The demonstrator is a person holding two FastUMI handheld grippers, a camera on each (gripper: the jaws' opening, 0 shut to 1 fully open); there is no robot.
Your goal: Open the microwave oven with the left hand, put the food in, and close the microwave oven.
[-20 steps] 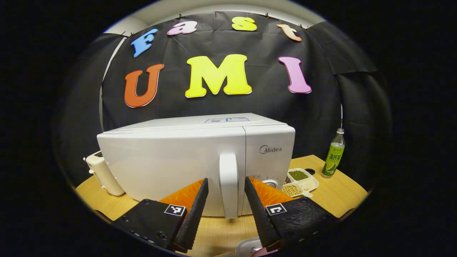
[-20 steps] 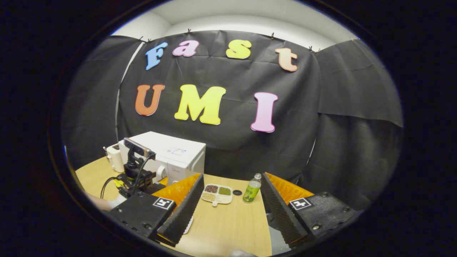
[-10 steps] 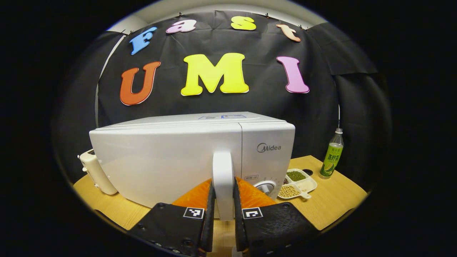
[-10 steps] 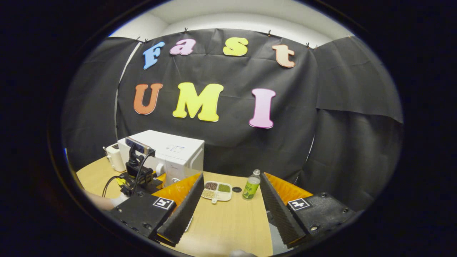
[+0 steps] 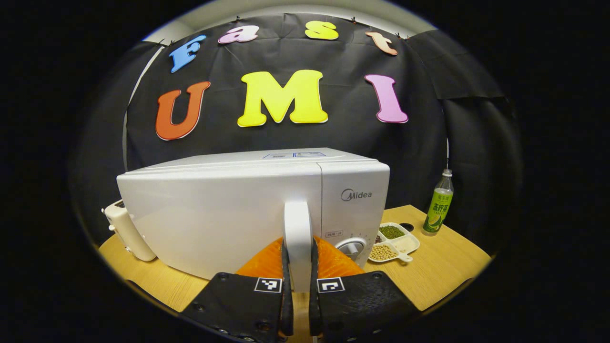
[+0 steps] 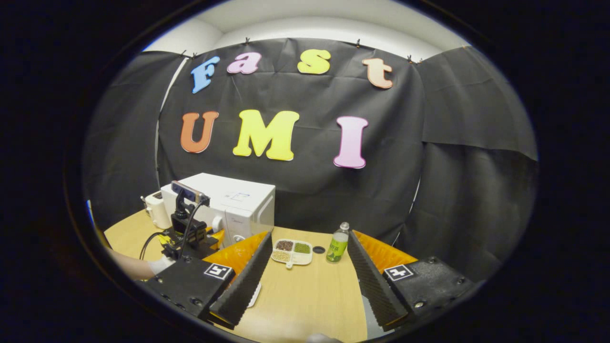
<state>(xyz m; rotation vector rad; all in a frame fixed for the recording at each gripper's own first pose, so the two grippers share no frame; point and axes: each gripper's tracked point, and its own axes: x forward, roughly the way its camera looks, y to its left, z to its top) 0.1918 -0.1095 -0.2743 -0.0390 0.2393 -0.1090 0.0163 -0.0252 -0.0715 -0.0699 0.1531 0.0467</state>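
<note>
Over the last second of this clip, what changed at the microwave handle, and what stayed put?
The left tool closed from wide open onto the microwave's door handle, both fingers now pressing its sides. The microwave door looks shut as before. The right tool stayed open above the table; the divided dish and bottle stayed where they were.

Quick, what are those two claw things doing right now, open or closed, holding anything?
Left gripper: closed on the microwave's door handle, one finger pressing each side.
Right gripper: open, holding nothing, above the table.
</note>
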